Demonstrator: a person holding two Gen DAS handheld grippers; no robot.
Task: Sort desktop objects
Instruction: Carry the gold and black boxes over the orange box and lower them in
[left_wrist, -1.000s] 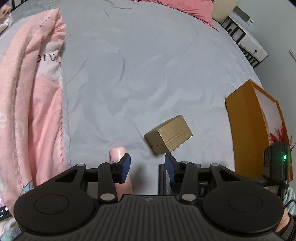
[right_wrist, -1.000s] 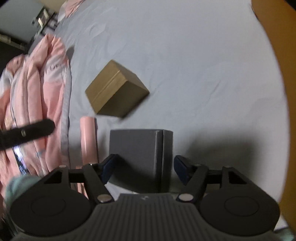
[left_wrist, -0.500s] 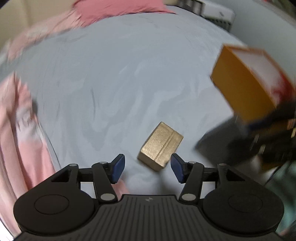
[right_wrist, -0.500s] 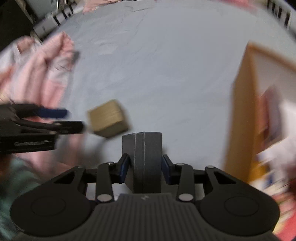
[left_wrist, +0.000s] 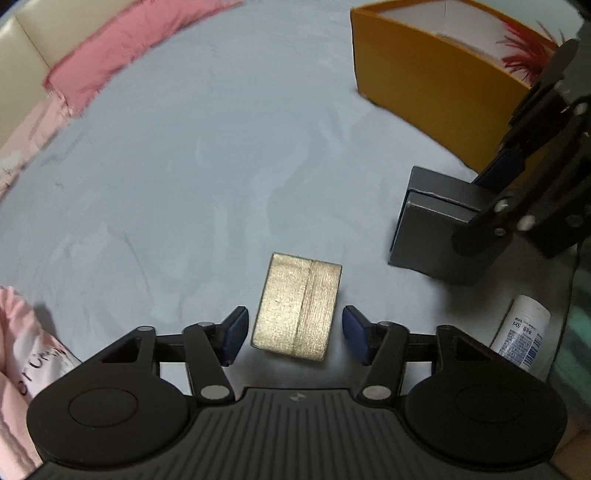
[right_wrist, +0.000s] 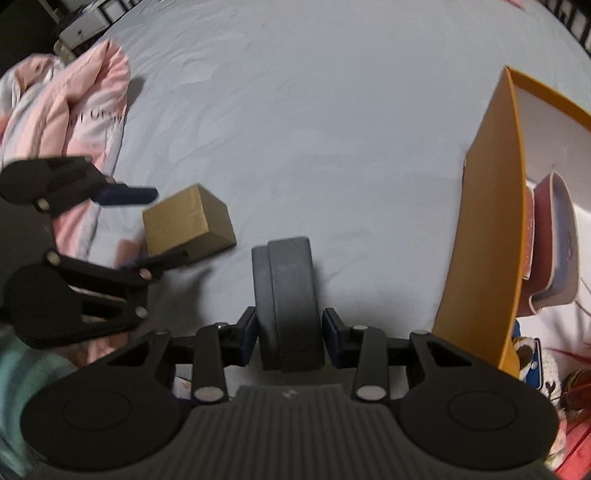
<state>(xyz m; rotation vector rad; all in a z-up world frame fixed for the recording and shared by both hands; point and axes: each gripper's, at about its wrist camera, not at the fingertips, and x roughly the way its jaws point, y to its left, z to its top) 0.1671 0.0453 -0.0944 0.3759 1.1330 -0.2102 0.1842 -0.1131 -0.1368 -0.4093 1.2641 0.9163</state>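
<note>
A gold box (left_wrist: 297, 304) lies on the grey bedsheet between the open jaws of my left gripper (left_wrist: 293, 334), whose pads stand apart from its sides. The gold box also shows in the right wrist view (right_wrist: 188, 221), with the left gripper (right_wrist: 147, 229) around it. My right gripper (right_wrist: 290, 332) is shut on a dark grey box (right_wrist: 290, 295) and holds it on edge above the sheet. The grey box also shows in the left wrist view (left_wrist: 432, 229). An orange storage box (left_wrist: 424, 77) stands to the right; in the right wrist view (right_wrist: 487, 236) it holds several items.
A white bottle (left_wrist: 522, 328) lies at the right near the grey box. A pink quilt (right_wrist: 70, 122) is bunched along the left, and a pink pillow (left_wrist: 122, 51) lies at the far side. A pink object (right_wrist: 127, 253) sits partly hidden behind the left gripper.
My right gripper has shut on the grey box and lifted it on edge. My left gripper has swung right, opened wider and come down around the gold box.
</note>
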